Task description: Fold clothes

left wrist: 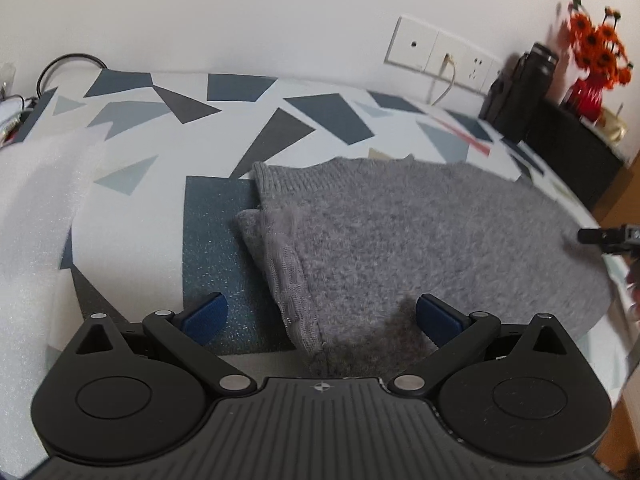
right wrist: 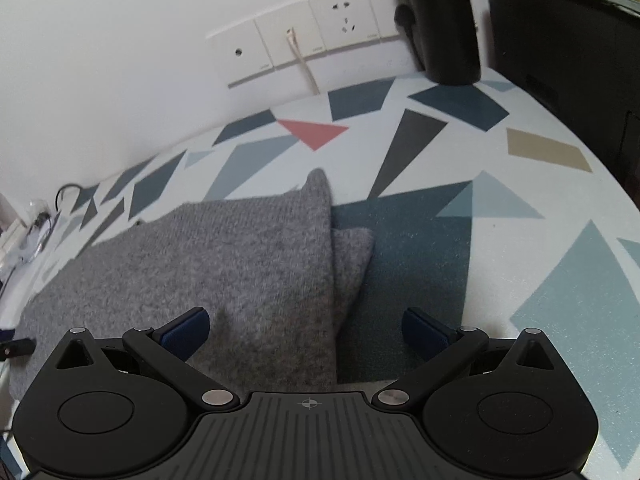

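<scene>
The gray sweater (left wrist: 420, 232) lies partly folded on the patterned desk (left wrist: 132, 208), and both the left tool (left wrist: 320, 316) and the right tool (right wrist: 306, 330) hang released at its near edge, so the next move is probably to grasp that edge and fold it.

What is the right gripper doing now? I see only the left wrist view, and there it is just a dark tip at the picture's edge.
Observer: The right gripper is open, jaws wide apart, holding nothing.
Operator: Where is it relative to the sweater?
Observer: One side edge of the grey sweater runs between its jaws, with knit on one side and patterned cloth on the other.
Operator: Is a sleeve loose on that side?
Observer: A folded part sticks out from under that edge and lies flat on the cloth.
</scene>
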The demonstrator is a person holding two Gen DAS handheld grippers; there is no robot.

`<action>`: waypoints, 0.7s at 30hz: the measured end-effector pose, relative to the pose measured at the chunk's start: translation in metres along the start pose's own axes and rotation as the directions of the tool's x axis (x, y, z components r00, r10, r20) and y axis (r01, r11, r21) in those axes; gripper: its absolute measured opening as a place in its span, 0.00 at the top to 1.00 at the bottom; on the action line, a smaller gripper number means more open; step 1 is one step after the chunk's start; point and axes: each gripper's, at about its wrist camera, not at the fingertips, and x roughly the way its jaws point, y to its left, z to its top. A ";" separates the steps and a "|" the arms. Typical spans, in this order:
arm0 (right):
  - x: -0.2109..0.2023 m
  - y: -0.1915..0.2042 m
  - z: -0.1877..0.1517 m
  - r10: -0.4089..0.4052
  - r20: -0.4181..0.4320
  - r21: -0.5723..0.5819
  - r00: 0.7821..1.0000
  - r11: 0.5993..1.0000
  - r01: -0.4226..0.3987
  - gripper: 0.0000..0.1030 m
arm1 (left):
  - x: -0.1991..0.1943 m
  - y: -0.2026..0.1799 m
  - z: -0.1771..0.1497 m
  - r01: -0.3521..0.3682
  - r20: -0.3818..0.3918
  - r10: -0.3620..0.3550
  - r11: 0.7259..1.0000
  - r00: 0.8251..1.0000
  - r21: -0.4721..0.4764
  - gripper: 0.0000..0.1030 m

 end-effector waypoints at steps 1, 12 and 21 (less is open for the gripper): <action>0.001 0.003 -0.001 0.001 -0.008 -0.016 1.000 1.000 -0.001 0.01 | 0.001 -0.001 0.000 -0.008 0.002 0.008 1.000 1.000 0.006 0.00; 0.000 0.014 0.001 0.024 -0.036 -0.101 0.999 0.994 -0.027 0.67 | 0.001 -0.015 -0.002 -0.080 -0.022 0.081 0.995 0.996 0.056 0.07; 0.001 0.029 -0.008 -0.013 -0.003 -0.169 1.000 0.985 0.012 0.67 | 0.009 -0.041 -0.003 -0.065 -0.049 0.071 0.991 0.996 0.115 0.09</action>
